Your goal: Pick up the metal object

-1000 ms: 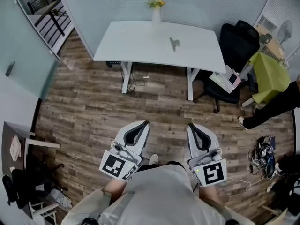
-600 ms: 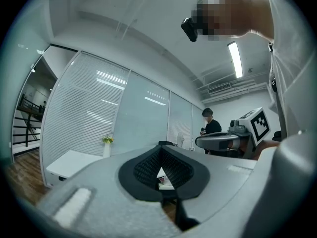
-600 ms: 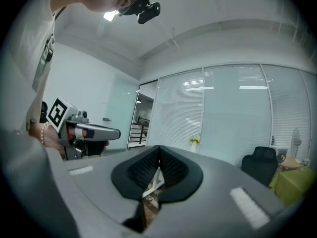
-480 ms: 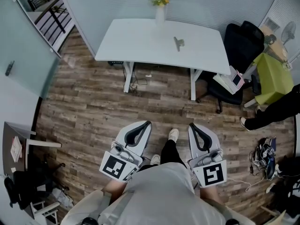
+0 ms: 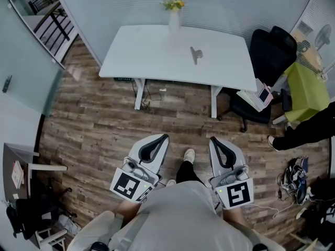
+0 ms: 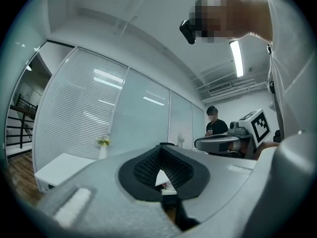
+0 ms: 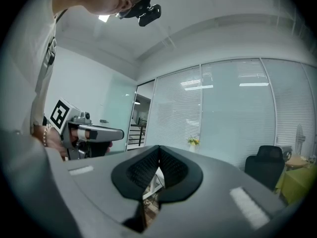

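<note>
Office room: wood-plank floor (image 5: 94, 119), frosted glass walls with slatted blinds (image 5: 131, 4) at the back. A white table (image 5: 152, 51) on white legs stands across the far side.

Writing: all I can log are the black-and-white square patterns on the left marker cube (image 5: 129, 184) and the right marker cube (image 5: 238, 193). These are codes, not text. A white box (image 5: 259, 95) on the chair seat has a reddish panel, and its print is too small for me to read.

The metal object (image 5: 196, 53) is small, grey and angular. It lies on the tabletop right of centre, well apart from both grippers.

Around it:
- A white vase (image 5: 174, 15) with yellow flowers stands at the table's back edge, apart from the object.
- A black office chair (image 5: 269, 48) sits at the table's right end.
- A yellow-green cloth-covered piece (image 5: 306, 85) is beyond the chair.
- A person's leg (image 5: 306, 130) in dark trousers shows at the right edge.
- Cables (image 5: 152, 93) lie on the floor under the table.
- Floor planks lie between my grippers and the table.

The left gripper (image 5: 163, 138) has a grey moulded shell and black ribbed pads (image 6: 143, 170). In its own view the pads meet at the tip, clenched on nothing, with only a small triangular gap behind.

The right gripper (image 5: 213, 140) has the same build. Its pads (image 7: 133, 172) are pressed together and hold nothing.

Both grippers are held level, side by side, pointing toward the table.
</note>
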Demonstrator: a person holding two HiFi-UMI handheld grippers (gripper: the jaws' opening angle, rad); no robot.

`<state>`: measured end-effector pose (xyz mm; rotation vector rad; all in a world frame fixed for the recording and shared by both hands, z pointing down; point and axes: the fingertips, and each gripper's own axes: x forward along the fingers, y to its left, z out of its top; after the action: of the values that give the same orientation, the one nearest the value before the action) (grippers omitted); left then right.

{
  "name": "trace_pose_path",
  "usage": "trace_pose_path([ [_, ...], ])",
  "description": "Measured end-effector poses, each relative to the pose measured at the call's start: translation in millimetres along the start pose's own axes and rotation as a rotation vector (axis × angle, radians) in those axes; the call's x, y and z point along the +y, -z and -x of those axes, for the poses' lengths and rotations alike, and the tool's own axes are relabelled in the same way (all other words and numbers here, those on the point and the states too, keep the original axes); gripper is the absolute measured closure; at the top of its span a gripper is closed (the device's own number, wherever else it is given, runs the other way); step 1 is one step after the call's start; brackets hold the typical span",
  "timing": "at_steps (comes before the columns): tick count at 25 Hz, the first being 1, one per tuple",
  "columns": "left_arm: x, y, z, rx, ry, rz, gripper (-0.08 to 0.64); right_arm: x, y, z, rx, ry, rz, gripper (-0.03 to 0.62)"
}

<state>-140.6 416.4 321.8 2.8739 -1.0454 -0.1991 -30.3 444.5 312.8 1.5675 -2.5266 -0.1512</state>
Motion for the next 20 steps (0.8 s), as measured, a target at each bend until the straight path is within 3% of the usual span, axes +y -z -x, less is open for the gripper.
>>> trace_pose_path([
  [20, 66.7, 8.5, -221.5, 0.041, 0.04, -0.003, 0.557, -190.1, 26.6, -116.4, 0.03, 0.033, -0.055, 0.591],
])
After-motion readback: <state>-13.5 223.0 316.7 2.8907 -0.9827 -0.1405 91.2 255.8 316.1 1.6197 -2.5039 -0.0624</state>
